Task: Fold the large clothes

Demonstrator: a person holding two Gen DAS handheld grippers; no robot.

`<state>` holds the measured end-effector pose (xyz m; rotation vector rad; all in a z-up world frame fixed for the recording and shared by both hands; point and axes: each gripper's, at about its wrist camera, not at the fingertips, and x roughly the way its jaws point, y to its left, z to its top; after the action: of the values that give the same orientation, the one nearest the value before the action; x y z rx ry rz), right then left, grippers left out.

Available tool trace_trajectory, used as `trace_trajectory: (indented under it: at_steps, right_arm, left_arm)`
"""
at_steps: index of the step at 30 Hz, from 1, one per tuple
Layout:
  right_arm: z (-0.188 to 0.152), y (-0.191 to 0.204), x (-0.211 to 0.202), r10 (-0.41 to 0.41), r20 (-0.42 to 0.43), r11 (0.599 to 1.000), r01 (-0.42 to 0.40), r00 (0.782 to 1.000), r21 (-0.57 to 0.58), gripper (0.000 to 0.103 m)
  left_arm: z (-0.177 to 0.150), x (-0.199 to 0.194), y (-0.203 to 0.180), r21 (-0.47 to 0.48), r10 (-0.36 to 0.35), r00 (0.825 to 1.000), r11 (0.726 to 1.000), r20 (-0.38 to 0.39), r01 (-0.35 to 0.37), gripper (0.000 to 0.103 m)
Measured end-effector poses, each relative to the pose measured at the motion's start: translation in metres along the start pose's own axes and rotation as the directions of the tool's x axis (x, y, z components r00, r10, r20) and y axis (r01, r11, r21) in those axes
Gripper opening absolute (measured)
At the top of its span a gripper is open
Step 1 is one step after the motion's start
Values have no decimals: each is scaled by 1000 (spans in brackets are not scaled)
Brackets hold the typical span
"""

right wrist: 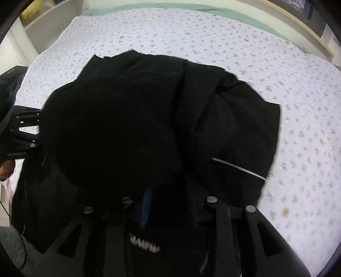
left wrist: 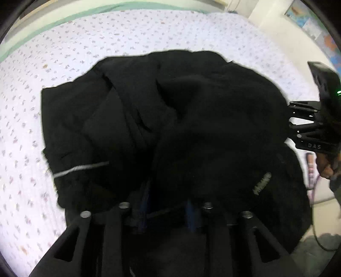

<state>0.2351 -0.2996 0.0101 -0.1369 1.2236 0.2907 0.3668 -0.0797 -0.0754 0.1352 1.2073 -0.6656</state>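
A large black garment (left wrist: 170, 127) lies bunched on the bed, with a thin white stripe (left wrist: 81, 168) and a small pale logo (left wrist: 262, 183). My left gripper (left wrist: 168, 215) is at its near edge, its blue-padded fingers (left wrist: 191, 217) close together with black cloth between them. In the right wrist view the same garment (right wrist: 138, 127) fills the middle, and my right gripper (right wrist: 168, 211) is likewise shut on its near edge. The logo (right wrist: 145, 245) lies just below the fingers. The right gripper also shows at the right edge of the left wrist view (left wrist: 309, 127).
The bed has a white quilted cover with small flowers (left wrist: 106, 42) and a green border (right wrist: 191, 8) at the far side. A wall with posters (left wrist: 315, 32) is at the right. A cable (left wrist: 315, 223) hangs off the bed's near right edge. White shelving (right wrist: 42, 32) stands at the left.
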Motion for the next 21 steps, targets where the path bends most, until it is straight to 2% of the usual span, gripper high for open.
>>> trace_trajectory:
  at_steps: [2,4,5,7,9,10,11,12,15,17,18,20,21]
  right_arm:
    - [0,-5,-23,-36,22,999,36,999,2,54]
    - [3,-11,-47,-26,53,999,25,998,25,56]
    - [9,-14,-62,-7,82,999,3,997,51,56]
    - [42,-21,-76,34,135,995,-45,990,85,57]
    - [64,-17,-82,93,191,988,-115,977,107,58]
    - [72,-16,-78,112,197,983,-138,974,124,59]
    - [84,-6,-65,138,190,977,-165,972,137,59]
    - [93,1,-45,179,156,967,-203,971,152,59]
    - [94,12,16,171,36,971,-175,985,161,59]
    - [74,9,59,164,-43,972,-154,986,180,59]
    - [63,5,91,151,-113,970,-125,982,208,59]
    - [56,-4,123,173,-122,957,-137,977,255,56]
    - [52,-5,126,176,-102,953,-144,979,266,56]
  left_arm:
    - [-3,-20,6,-15,-25,1000,1000,15,25,41]
    - [-3,-46,14,-42,-56,998,997,39,58,41]
    - [1,-67,19,-59,-95,993,993,76,100,41]
    - [13,-88,23,-65,-153,978,984,139,163,42]
    - [30,-109,20,-63,-224,953,968,205,241,48]
    - [41,-114,17,-59,-259,936,958,239,280,49]
    - [47,-114,14,-67,-278,926,951,254,303,51]
    - [53,-108,12,-81,-282,927,947,248,309,52]
    - [57,-61,13,-129,-225,963,961,148,244,52]
    - [50,-17,21,-174,-217,975,959,49,223,52]
    - [38,12,27,-202,-199,980,961,-18,192,52]
    - [22,48,30,-214,-164,983,966,-87,143,53]
    - [13,59,33,-234,-159,984,963,-78,137,53]
